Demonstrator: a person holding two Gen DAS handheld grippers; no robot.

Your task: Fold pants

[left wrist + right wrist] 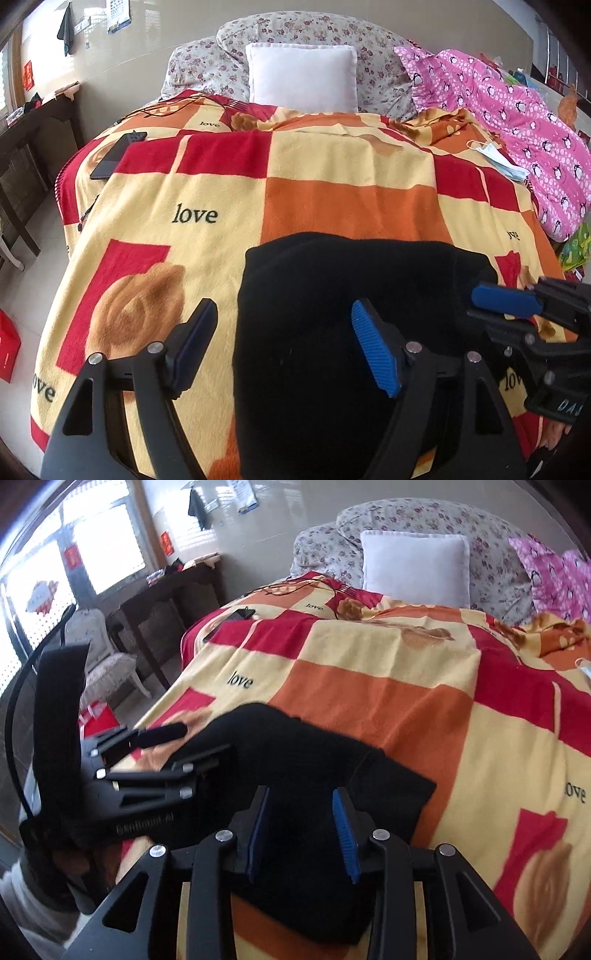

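- The black pants (332,332) lay in a small, thick bundle on the checked blanket (184,206), at the bed's near edge, about 6 o'clock in your left camera.
- Your left gripper (284,347) was spread wide. One finger sat over the blanket and the other over the dark cloth. It held nothing.
- Your right gripper (303,830) had its fingers partly apart, low over the right end of the bundle. I could not tell if it pinched any cloth.
- I think you were near the end of the folding, because the pants looked already doubled over.
- Next, you likely needed to pat the bundle flat or make one more fold toward 12 o'clock.
- The white pillow (303,77) and pink quilt (517,122) sat well apart from the pants, at 12 and 2 o'clock.
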